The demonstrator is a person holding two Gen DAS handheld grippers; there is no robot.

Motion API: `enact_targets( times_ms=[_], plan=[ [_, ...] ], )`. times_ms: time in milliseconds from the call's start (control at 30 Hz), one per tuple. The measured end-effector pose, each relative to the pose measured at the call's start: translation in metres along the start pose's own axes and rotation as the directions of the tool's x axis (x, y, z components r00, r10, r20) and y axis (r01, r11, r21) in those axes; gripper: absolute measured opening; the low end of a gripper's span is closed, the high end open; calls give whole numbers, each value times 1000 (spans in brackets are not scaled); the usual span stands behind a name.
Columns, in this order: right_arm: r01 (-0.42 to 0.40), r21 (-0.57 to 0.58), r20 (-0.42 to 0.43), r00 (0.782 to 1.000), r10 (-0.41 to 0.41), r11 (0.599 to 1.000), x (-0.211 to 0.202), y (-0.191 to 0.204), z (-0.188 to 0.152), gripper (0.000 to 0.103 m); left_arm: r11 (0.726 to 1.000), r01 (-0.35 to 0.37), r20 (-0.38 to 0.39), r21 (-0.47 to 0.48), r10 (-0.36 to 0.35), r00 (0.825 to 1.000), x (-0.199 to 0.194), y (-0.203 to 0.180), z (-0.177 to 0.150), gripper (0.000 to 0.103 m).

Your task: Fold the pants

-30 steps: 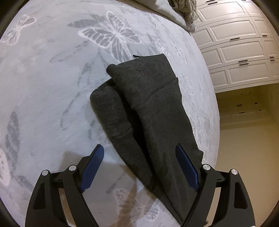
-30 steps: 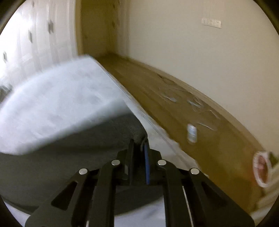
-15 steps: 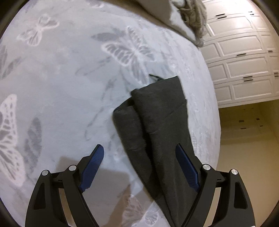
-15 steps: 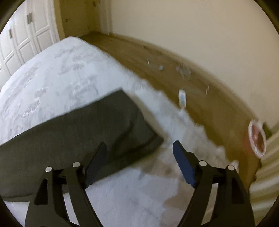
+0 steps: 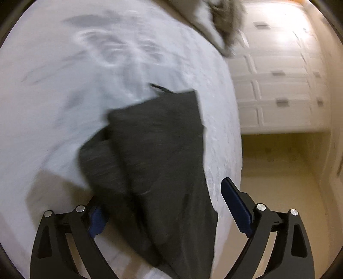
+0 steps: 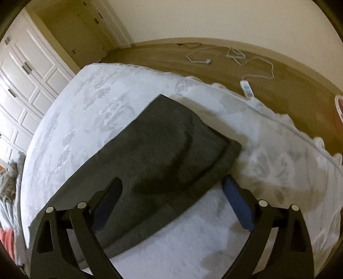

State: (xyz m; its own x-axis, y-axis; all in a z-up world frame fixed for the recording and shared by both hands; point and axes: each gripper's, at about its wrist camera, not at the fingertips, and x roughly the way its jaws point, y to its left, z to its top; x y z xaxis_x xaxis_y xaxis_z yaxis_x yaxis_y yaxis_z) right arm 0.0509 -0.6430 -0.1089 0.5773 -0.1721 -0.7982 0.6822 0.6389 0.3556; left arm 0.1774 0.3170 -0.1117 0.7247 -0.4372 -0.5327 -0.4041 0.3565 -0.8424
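Dark grey pants [image 5: 158, 150] lie folded lengthwise on a white bedspread with grey butterflies [image 5: 64, 85]. My left gripper [image 5: 165, 206] is open, its blue-padded jaws straddling the pants near one end; the cloth covers part of the left pad. A thin dark drawstring [image 5: 160, 88] pokes out at the far end. In the right wrist view the pants [image 6: 163, 150] lie flat with a squared end near the bed's edge. My right gripper [image 6: 171, 201] is open and empty just above that end.
A crumpled grey blanket [image 5: 223, 19] lies at the bed's far side. White panelled wardrobes [image 5: 278, 85] stand beyond the bed. The wooden floor [image 6: 214, 60] holds a white power strip [image 6: 247, 88] with its cable. The bed's edge [image 6: 300, 133] runs close to the right gripper.
My right gripper has opened and let go of the pants end, then pulled back above it. My left gripper has moved in over the pants, still open.
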Motion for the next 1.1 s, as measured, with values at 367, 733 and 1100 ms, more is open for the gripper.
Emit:
enact_targets(
  times_ms=[367,733,1100],
  plan=[
    [-169,-45,61,983,171,985,-60,15,13,9,981,44,-42,187,-37,998,-44,-39,-5,7],
    [-155,-6,-135,979,153,988,-10,-11,-4,19,967,-239,-36,90,243,969,-54,18,-4,18],
    [-226,207,-46,969,241,952,-8,-33,-3,47,859,-398,228,322,338,913,-79,-50,-79,58]
  ],
)
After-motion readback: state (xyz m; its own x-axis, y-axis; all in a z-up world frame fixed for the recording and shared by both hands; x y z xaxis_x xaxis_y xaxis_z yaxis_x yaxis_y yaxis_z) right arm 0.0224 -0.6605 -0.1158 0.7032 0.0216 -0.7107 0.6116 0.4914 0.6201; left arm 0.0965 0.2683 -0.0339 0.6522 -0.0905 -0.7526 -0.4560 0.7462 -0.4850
